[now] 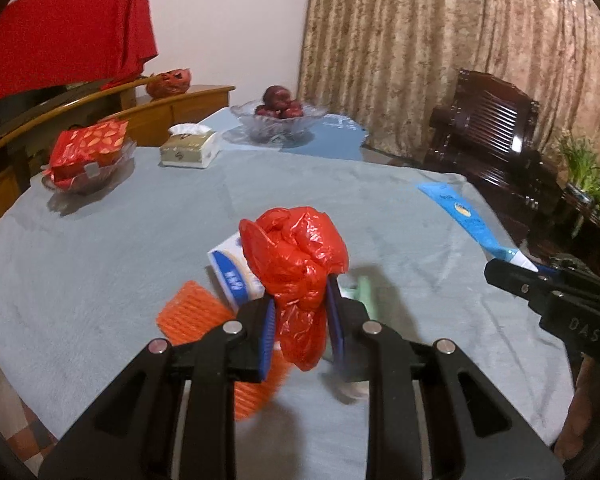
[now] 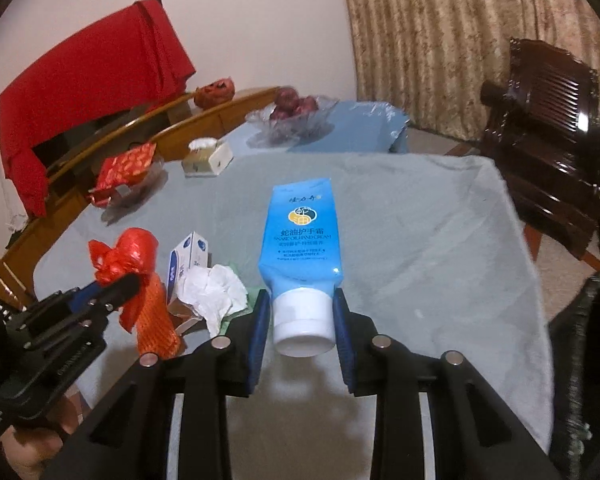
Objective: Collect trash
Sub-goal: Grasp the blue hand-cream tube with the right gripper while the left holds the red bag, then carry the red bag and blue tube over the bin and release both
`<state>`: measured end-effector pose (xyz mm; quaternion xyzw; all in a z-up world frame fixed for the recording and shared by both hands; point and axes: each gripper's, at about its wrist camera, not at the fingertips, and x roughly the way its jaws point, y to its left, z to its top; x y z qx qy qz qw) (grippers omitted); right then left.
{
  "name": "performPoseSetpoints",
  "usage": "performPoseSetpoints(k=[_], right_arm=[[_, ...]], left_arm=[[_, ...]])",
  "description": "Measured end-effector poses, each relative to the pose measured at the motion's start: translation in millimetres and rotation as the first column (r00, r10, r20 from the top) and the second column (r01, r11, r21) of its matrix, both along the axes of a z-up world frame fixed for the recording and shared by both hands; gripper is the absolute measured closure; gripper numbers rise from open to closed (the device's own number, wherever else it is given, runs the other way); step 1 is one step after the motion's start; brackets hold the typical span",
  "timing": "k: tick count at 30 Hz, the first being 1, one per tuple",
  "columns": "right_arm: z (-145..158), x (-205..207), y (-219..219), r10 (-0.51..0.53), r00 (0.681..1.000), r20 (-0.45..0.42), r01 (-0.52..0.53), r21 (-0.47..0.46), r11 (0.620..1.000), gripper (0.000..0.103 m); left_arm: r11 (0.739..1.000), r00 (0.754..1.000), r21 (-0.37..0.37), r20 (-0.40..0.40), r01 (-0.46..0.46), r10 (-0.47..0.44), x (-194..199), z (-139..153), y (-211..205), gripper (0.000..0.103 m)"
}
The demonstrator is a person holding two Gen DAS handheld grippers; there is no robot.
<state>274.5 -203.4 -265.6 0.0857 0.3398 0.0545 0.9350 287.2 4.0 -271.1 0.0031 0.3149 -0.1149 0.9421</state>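
left gripper (image 1: 300,320) clamps red plastic bag (image 1: 296,264) above table (image 1: 100,248), hiding small box (image 1: 230,270) partly. right gripper (image 2: 302,320) pinches blue tube (image 2: 302,232) by white cap; tube's tail cut by blur.

Left hand-held gripper (image 1: 300,316) and right hand-held gripper (image 2: 302,320) both clamped, raised.

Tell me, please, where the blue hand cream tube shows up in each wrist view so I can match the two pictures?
Left wrist view: the blue hand cream tube is at the right edge, held by the right claw.
Right wrist view: the tube is at centre, its white cap between the claw's pads.
Shared landmark: the glass fruit bowl at the far end.
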Motion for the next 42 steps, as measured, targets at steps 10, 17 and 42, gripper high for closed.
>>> performPoseSetpoints(k=[10,17,42], right_arm=[[40,-67,-64,-0.109,0.993,0.052,0.110,-0.018,0.994,0.072],[53,-117,-124,-0.222,0.973,0.070,0.224,-0.019,0.974,0.072],[-35,-188,-349,-0.478,0.854,-0.207,0.485,-0.022,0.874,0.073]], left_arm=[[0.991,0.990,0.001,0.043,0.134,-0.134,-47,35,-76,0.081],[0.971,0.969,-0.002,0.071,0.239,-0.238,-78,51,-144,0.081],[0.846,0.830,-0.038,-0.172,0.533,-0.531,-121,-6,-397,0.081]])
